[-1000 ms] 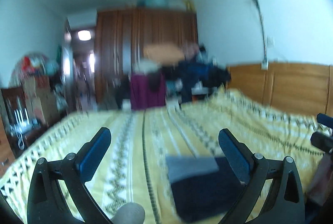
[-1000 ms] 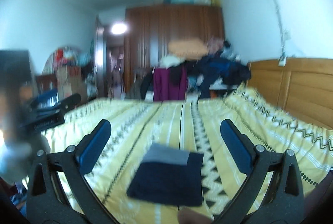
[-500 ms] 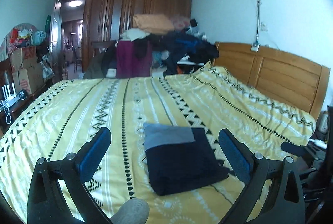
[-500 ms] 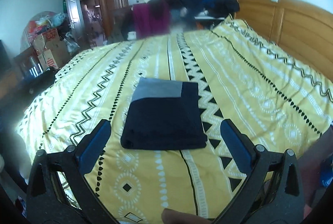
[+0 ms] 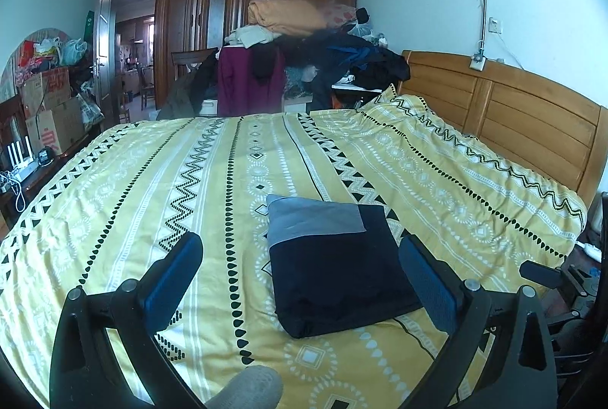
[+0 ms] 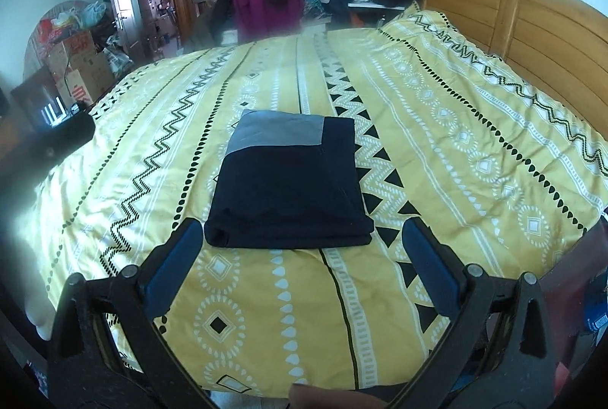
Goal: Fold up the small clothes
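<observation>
A: Where is the garment?
B: A folded dark navy garment (image 5: 334, 268) with a grey panel across its far end lies flat on the yellow patterned bedspread (image 5: 152, 188), near the front edge of the bed and roughly in the middle of its width. In the right wrist view the same folded garment (image 6: 288, 188) forms a neat rectangle, its thick folded edge facing the camera.

A: And the tongs?
B: The left tongs (image 5: 300, 261) are spread wide apart with nothing between the blue pads; they hang above the bedspread, and the garment shows in the gap, closer to the right-hand pad. The right tongs (image 6: 300, 242) are likewise wide apart and empty, just short of the garment's near edge, not touching it.

A: Anything of the person?
B: A fingertip in a grey glove (image 5: 247, 388) at the bottom of the left view, and a blurred bit of a hand at the bottom edge of the right view.

A: Around the bed?
B: A wooden headboard (image 5: 513, 112) along the right side, a dark wooden wardrobe (image 5: 258, 10) behind, with a heap of clothes (image 5: 315, 56) in front of it, topped by a folded orange blanket (image 5: 285, 16). Cardboard boxes (image 5: 49, 105) stand at the left by an open door
</observation>
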The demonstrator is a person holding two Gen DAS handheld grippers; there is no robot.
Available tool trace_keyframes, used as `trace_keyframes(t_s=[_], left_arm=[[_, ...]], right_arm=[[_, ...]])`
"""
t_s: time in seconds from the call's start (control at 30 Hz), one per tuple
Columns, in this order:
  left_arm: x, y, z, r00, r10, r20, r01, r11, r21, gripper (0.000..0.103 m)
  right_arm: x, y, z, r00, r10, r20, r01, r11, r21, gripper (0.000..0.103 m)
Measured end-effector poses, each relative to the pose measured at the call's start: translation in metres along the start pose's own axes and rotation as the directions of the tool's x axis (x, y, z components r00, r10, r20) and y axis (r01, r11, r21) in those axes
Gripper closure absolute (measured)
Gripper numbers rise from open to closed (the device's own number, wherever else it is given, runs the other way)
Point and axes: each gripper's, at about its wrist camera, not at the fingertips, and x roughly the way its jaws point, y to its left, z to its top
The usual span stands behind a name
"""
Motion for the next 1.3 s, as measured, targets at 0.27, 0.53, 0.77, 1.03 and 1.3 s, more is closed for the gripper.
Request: trace_keyframes(t_s=[0.27, 0.53, 0.77, 1.03, 1.3], left_arm=[[0.008, 0.004, -0.007, 1.0, 0.002, -0.028, -0.002, 1.0, 0.002, 0.0], [0.025, 0.003, -0.014, 0.994, 0.011, -0.107, -0.01, 1.0, 0.01, 0.0], [0.033, 0.004, -0.019, 0.991, 0.01, -0.136, -0.009, 1.0, 0.007, 0.0], [0.036, 0.003, -0.02, 0.989, 0.012, -0.145, -0.01, 1.0, 0.014, 0.0], [0.039, 0.005, -0.025, 0.987, 0.009, -0.163, -0.005, 1.0, 0.028, 0.0]], right_arm=[[0.007, 0.0, 0.0, 0.999, 0.009, -0.03, -0.009, 1.0, 0.009, 0.0], [0.014, -0.004, -0.003, 0.998, 0.001, -0.056, 0.001, 1.0, 0.029, 0.0], [0.016, -0.006, -0.004, 0.998, 0.001, -0.063, 0.001, 1.0, 0.027, 0.0], [0.016, -0.005, -0.004, 0.998, 0.002, -0.058, 0.0, 1.0, 0.03, 0.001], [0.013, -0.005, -0.008, 0.998, -0.006, -0.06, 0.008, 0.999, 0.039, 0.0]])
